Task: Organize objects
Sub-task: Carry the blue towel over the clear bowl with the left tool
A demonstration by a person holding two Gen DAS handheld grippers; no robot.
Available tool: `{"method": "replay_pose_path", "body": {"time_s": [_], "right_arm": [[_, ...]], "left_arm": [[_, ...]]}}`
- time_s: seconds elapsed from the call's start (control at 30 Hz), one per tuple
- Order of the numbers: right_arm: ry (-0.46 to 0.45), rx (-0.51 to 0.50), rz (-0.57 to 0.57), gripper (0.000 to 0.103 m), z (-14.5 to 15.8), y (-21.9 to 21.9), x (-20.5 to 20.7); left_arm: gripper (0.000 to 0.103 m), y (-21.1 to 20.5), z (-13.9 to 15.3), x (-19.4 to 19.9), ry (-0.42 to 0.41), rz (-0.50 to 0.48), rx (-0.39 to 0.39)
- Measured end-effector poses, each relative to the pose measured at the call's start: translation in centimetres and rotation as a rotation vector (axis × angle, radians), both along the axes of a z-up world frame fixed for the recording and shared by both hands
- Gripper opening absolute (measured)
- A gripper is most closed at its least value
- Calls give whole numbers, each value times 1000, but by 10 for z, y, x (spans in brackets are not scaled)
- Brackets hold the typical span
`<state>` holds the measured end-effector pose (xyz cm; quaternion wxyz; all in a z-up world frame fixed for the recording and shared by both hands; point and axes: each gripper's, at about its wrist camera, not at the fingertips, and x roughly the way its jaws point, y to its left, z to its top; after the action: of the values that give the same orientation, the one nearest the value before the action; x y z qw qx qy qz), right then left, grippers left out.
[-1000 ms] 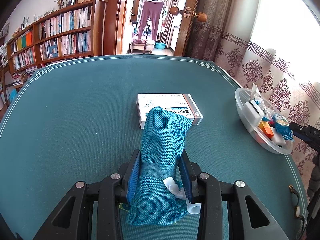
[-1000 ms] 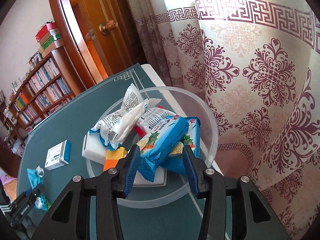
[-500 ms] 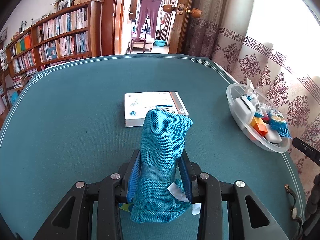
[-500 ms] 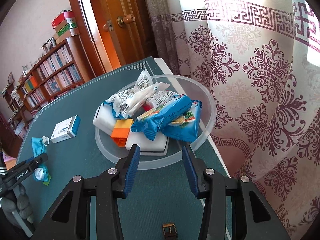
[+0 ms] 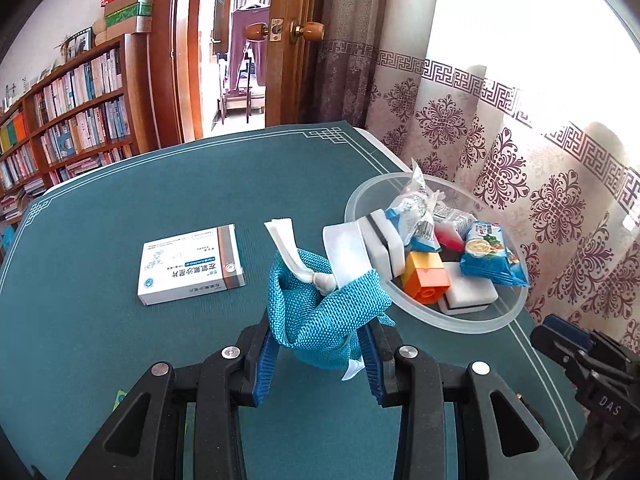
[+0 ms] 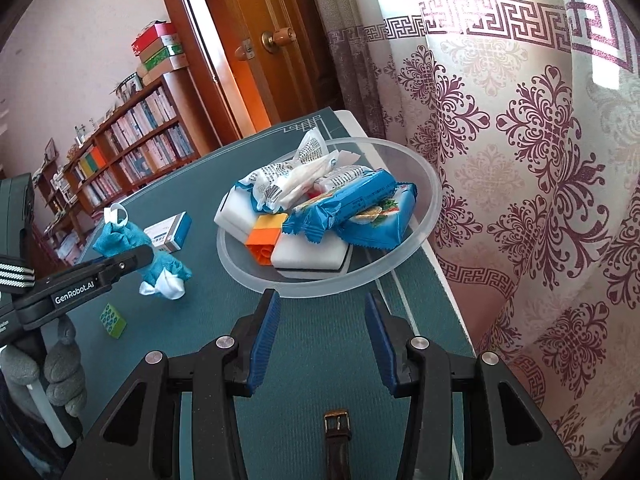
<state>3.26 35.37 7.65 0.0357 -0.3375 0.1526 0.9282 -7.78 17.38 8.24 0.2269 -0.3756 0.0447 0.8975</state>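
The left gripper [image 5: 318,354] is clenched on a blue mesh pouch [image 5: 324,312], which has a white ribbon [image 5: 286,246] tied at its top. The pouch is lifted above the green table [image 5: 120,208] and hangs between the blue pads [image 5: 264,364]; in the right wrist view it is seen from the side, held off the table surface, with white ribbon ends hanging below it. The right gripper [image 6: 320,340] is released, with nothing between its fingers, and it points at the near rim of a clear plastic bowl [image 6: 430,184]. The bowl stands close to the table edge, beside the patterned curtain [image 6: 540,140]. Inside it lie blue snack packets [image 6: 360,204], white wrapped packets [image 6: 288,176], white sponge blocks [image 6: 312,254] and an orange block [image 6: 266,236], all piled together. A white medicine box [image 5: 190,264] lies flat on the table, left of the pouch and apart from the bowl. A small green cube [image 6: 113,320] rests on the table near the left gripper. A brown watch strap with a buckle [image 6: 337,440] lies on the table under the right gripper. A gloved hand [image 6: 52,376] holds the left gripper's handle.
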Motion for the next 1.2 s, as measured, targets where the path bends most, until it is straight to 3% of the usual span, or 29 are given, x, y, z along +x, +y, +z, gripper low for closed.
{"method": "replay_pose_path", "body": {"time_s": [0.43, 0.8, 0.87, 0.93, 1.0, 1.2], "right_arm": [[24, -65, 29, 46, -3, 12, 5], [27, -99, 17, 46, -4, 21, 5], [22, -101, 19, 46, -6, 21, 4], [17, -101, 21, 46, -8, 20, 4], [15, -100, 22, 46, -8, 20, 5], [8, -102, 19, 46, -11, 20, 4]], "left_arm": [[39, 63, 28, -4, 63, -82, -41], [39, 121, 16, -20, 76, -130, -114], [43, 127, 16, -23, 78, -133, -107], [66, 129, 15, -25, 56, -152, -78], [77, 126, 16, -23, 54, -160, -46], [79, 116, 15, -20, 47, -176, 13]]}}
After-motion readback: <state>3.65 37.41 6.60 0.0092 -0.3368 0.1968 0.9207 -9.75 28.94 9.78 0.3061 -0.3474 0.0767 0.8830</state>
